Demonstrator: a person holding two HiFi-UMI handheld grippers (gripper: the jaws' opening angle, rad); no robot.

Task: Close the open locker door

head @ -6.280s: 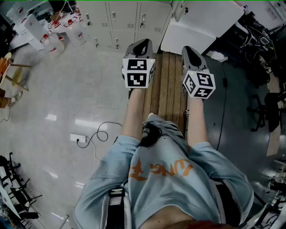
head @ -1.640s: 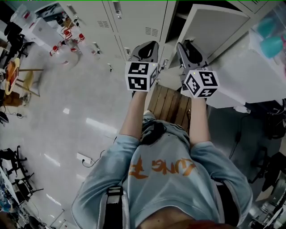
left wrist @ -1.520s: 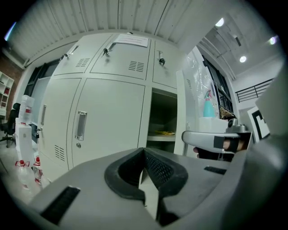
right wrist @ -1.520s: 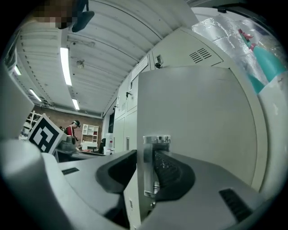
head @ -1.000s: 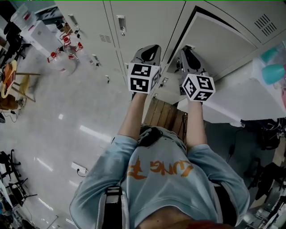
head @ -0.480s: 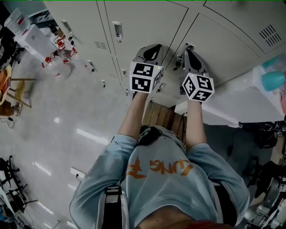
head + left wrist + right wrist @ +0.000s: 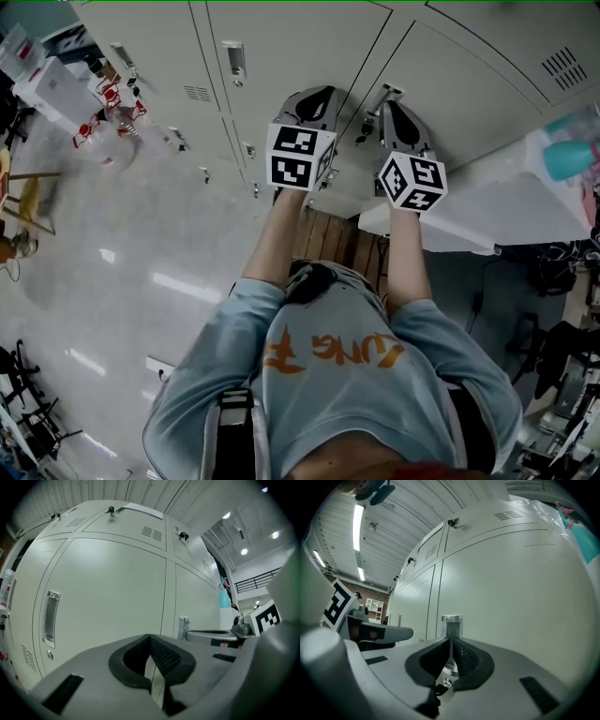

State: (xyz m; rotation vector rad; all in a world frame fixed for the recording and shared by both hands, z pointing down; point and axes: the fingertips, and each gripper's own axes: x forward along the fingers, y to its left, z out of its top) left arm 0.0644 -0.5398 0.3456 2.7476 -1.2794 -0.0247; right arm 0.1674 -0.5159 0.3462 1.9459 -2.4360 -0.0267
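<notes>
Head view – left gripper (image 7: pixel 317 96) and right gripper (image 7: pixel 392 103) are held out level, side by side, at the locker row (image 7: pixel 281 47). Right gripper is clenched with nothing pinched between its jaws. Its tips sit right at the metal handle (image 7: pixel 451 622) of the locker door (image 7: pixel 511 573) – we can't tell if they touch. The door stands upright, long axis vertical, face toward us. It looks flush with its neighbours, just right of the seam. Left gripper is also clenched and empty, aimed at the seam between two neighbouring doors. We see a recessed handle (image 7: pixel 50 618) on the door to its left.
</notes>
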